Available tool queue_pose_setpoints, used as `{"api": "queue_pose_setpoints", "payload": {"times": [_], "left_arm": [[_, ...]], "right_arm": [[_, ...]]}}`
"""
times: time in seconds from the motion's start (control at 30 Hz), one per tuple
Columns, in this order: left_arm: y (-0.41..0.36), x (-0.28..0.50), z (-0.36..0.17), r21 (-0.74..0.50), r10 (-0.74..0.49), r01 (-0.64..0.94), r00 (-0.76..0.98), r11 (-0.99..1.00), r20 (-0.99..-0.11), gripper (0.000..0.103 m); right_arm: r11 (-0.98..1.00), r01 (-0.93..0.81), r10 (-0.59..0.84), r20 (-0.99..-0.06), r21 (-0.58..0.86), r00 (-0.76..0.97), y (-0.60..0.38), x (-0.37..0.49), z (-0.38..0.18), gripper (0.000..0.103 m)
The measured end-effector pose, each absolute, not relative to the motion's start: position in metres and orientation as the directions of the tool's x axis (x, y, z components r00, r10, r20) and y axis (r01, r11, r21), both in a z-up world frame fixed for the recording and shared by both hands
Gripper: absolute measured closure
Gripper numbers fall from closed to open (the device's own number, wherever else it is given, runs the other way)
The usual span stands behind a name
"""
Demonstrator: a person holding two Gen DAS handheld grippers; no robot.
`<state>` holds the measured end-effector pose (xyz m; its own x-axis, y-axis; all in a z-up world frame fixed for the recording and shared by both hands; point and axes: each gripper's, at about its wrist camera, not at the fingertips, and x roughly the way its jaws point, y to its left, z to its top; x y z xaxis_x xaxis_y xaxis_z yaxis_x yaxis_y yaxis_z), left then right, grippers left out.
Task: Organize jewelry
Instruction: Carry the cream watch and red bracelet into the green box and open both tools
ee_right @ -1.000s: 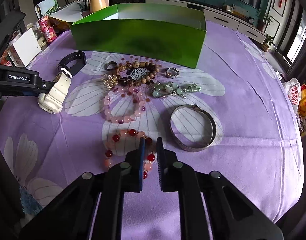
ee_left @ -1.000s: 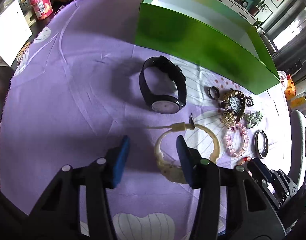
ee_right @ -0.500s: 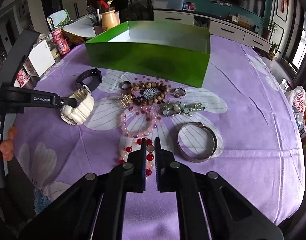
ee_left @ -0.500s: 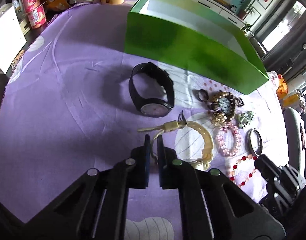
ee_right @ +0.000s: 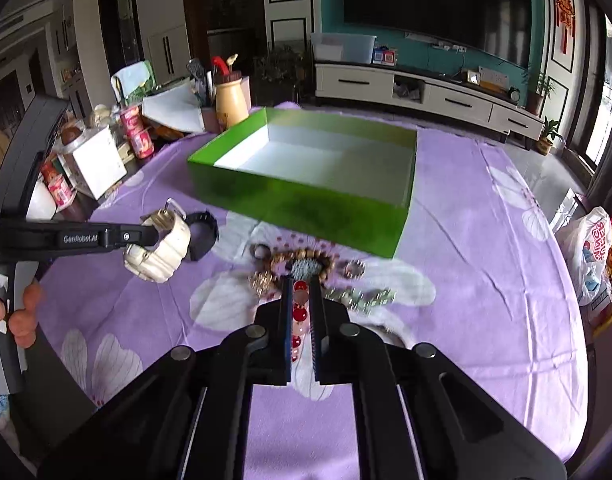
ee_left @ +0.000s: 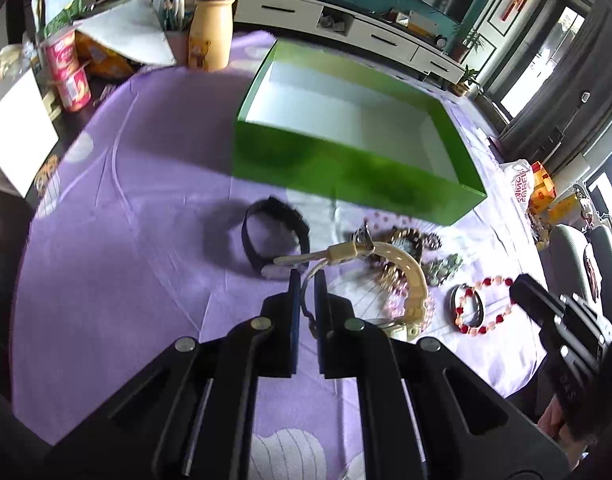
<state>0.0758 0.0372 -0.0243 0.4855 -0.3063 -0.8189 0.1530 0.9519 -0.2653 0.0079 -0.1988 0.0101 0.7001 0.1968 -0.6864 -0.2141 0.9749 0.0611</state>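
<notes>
Left gripper (ee_left: 304, 280): pinched shut on the strap of the cream watch (ee_left: 401, 276). Watch is up in the air, off the cloth, seen from the right cam too.

Cream watch, right cam (ee_right: 158, 246): hangs from the left tool, left side of the scene, above the purple cloth (ee_right: 485, 260). Buckle end sticks up.

Right gripper (ee_right: 301, 292): closed on the red & pink bead bracelet (ee_right: 299, 312). Beads sit btwn the two fingers.

Same bracelet, left cam (ee_left: 483, 306): loop hangs at the right gripper's tip, lifted off the cloth, over a metal bangle (ee_left: 465, 304).

Green box (ee_right: 306, 176): far middle of the table, open top, white inside, nothing in it that I can see.

Black watch (ee_left: 276, 236): lies on the cloth, near side of the box, just past the left gripper's tips.

Wood bead bracelet (ee_right: 306, 262): on the cloth near the box, right in front of the right gripper.

Small ring (ee_right: 354, 269): just right of the wood beads.

Green stone piece (ee_right: 361, 298): near right of the fingers, blurry.

Pink bead bracelet (ee_left: 401, 300): partly hidden behind the cream watch.

Hand (ee_right: 16, 312): person's fingers on the left tool's handle, far left edge.

Yellow bear bottle (ee_left: 210, 36): far left, off the cloth edge, w/ red cups (ee_left: 68, 68) near it.
</notes>
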Motion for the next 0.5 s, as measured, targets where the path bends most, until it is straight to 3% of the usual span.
{"api": "queue_pose_setpoints", "payload": {"times": [0.5], "left_arm": [[0.012, 0.157, 0.017, -0.227, -0.279, 0.163, 0.556, 0.960, -0.783, 0.097]], "right_arm": [[0.971, -0.205, 0.237, -0.610, 0.124, 0.756, -0.221, 0.096, 0.049, 0.096]]}}
